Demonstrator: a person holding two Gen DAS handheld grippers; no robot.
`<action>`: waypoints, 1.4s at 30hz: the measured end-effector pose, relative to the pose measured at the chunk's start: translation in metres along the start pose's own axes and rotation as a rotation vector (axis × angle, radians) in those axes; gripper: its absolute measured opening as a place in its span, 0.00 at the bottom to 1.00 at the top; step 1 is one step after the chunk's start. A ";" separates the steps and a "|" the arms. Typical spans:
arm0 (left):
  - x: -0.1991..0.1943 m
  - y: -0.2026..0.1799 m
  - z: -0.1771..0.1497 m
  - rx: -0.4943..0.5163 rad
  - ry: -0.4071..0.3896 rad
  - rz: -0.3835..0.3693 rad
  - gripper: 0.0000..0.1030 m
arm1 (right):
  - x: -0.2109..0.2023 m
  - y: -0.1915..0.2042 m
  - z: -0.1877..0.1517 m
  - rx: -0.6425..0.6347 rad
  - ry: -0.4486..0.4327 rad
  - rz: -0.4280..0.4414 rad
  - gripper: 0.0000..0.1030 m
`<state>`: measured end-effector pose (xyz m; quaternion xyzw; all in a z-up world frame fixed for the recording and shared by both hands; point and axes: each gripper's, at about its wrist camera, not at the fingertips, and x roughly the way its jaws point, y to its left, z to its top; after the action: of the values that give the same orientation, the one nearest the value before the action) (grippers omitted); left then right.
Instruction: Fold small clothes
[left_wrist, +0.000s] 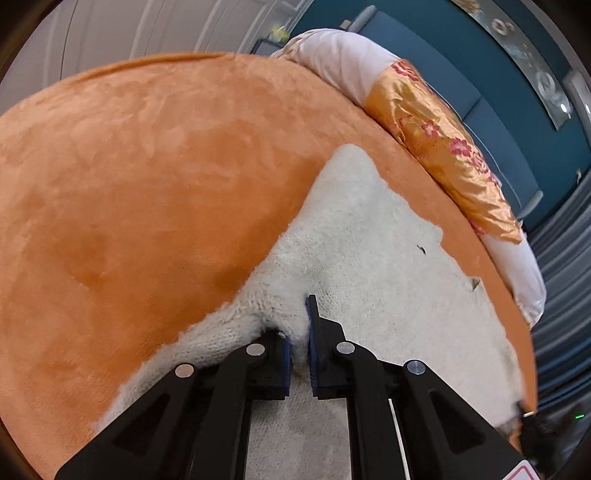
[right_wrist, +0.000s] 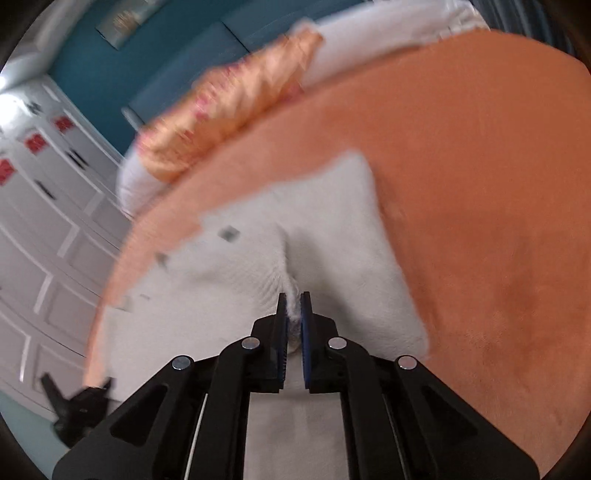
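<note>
Left wrist view: the left tool (left_wrist: 299, 332) pinches a white fleece garment (left_wrist: 369, 236) spread on the orange blanket (left_wrist: 129, 166). The right tool (right_wrist: 293, 317) also clamps a bunched ridge; folding looks barely begun.

So the thing I'm folding is a small white fleecy garment (left_wrist: 369, 251), fuzzy knit texture, kind of sherpa-looking. It's spread mostly flat on the orange plush bedspread (left_wrist: 147, 166), near the side with the pillows. I can see a pointed corner sticking out at the far end and a couple of small dark marks near one edge. Fabric's bunched into a pinched ridge in two spots, puckering up off the surface there. In my right view the garment (right_wrist: 325, 229) looks blurry.
</note>
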<state>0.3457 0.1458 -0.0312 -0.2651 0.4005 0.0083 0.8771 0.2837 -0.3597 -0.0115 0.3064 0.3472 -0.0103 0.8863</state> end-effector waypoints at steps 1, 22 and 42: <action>0.001 -0.003 -0.002 0.019 -0.009 0.016 0.10 | 0.007 -0.001 -0.001 -0.020 0.016 -0.031 0.05; 0.002 0.007 -0.016 0.017 -0.100 -0.037 0.13 | 0.170 0.260 -0.069 -0.611 0.373 0.095 0.08; 0.001 0.012 -0.021 0.006 -0.125 -0.076 0.14 | 0.239 0.354 -0.099 -0.711 0.429 0.102 0.00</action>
<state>0.3286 0.1461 -0.0486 -0.2766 0.3347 -0.0096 0.9008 0.4865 0.0293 -0.0272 -0.0069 0.4901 0.2180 0.8439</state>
